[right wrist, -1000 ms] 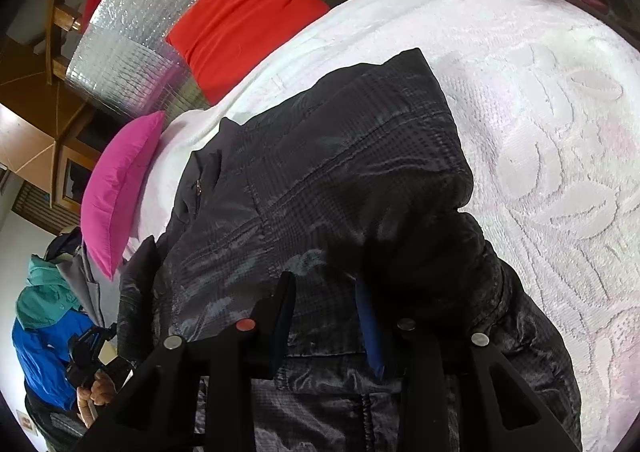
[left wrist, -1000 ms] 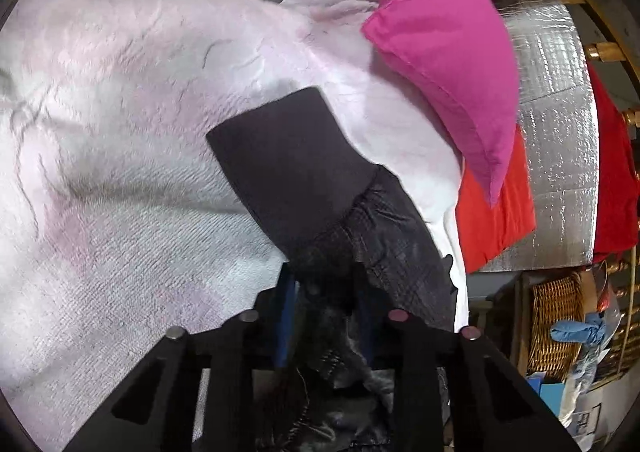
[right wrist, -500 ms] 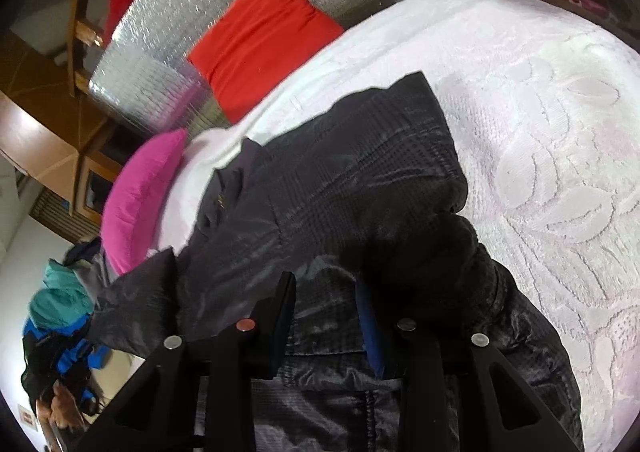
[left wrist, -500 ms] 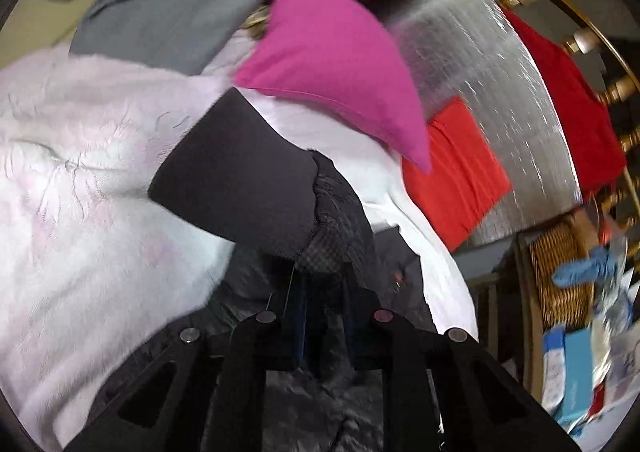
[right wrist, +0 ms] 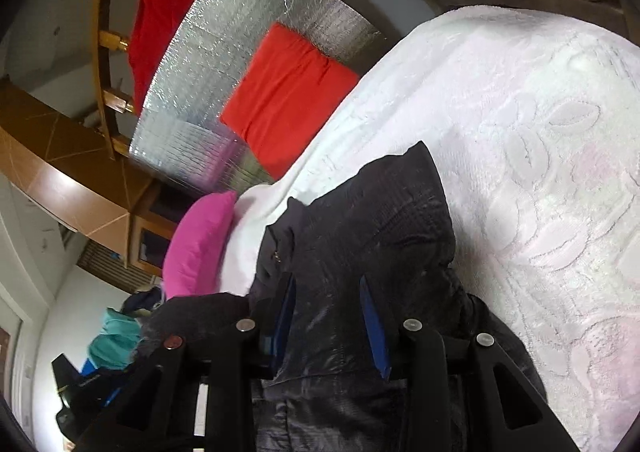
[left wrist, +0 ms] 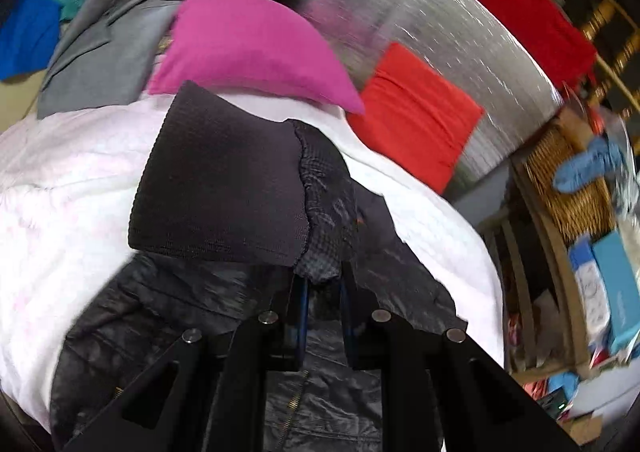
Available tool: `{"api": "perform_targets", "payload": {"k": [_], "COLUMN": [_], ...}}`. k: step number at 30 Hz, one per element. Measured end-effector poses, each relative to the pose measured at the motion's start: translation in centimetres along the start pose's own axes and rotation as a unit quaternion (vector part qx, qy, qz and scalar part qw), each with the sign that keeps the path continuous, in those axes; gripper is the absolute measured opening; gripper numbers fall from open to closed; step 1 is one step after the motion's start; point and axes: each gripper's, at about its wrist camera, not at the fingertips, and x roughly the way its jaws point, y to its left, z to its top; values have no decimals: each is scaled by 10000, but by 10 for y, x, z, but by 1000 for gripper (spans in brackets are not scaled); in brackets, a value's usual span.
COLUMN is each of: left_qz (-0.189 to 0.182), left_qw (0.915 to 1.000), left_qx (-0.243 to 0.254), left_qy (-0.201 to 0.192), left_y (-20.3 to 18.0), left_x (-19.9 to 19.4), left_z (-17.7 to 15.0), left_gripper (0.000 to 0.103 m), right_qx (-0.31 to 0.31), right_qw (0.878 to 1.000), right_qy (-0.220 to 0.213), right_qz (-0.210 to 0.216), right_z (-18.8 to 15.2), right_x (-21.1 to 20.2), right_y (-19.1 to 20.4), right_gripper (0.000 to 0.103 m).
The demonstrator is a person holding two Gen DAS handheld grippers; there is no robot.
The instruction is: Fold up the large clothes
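A dark, shiny quilted jacket (right wrist: pixel 372 236) lies on the white bedspread (right wrist: pixel 540 124), filling the lower centre of both views. The left gripper (left wrist: pixel 322 284) pinches its sleeve just behind the ribbed knit cuff (left wrist: pixel 224 188) (held up above centre). The right gripper (right wrist: pixel 326 312) stands wide over the jacket's body.

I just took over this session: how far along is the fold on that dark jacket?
Early to midway. Done: the dark jacket lies spread on the white bedspread. In hand: the left tool is shut on the sleeve near its knit cuff, held above the jacket front. The right tool looks open over the body. Left: lay the sleeve down, then every further fold.
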Motion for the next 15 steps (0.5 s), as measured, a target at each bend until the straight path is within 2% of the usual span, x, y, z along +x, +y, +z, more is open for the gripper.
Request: {"api": "perform_targets", "payload": {"k": [5, 8, 12, 15], "left_qz": [-94, -212, -356, -454], "left_qw": [9963, 9893, 9798, 9770], "left_qx": [802, 1232, 1264, 1285], "left_qy": [298, 750, 1510, 1641], "left_y": [-50, -69, -63, -49], "left_x": [27, 48, 66, 58], "left_z": [-37, -65, -86, -86], "left_gripper": [15, 16, 19, 27], "right_qx": [230, 379, 540, 601], "right_qw": [9994, 9982, 9971, 9973], "right_qy": [-142, -297, -275, -84], "right_qz": [216, 370, 460, 413], "right_z": [15, 23, 29, 29], "right_x": [-21, -33, -41, -34], "right_y": [-7, -9, -17, -20], "right_gripper": [37, 37, 37, 38]}}
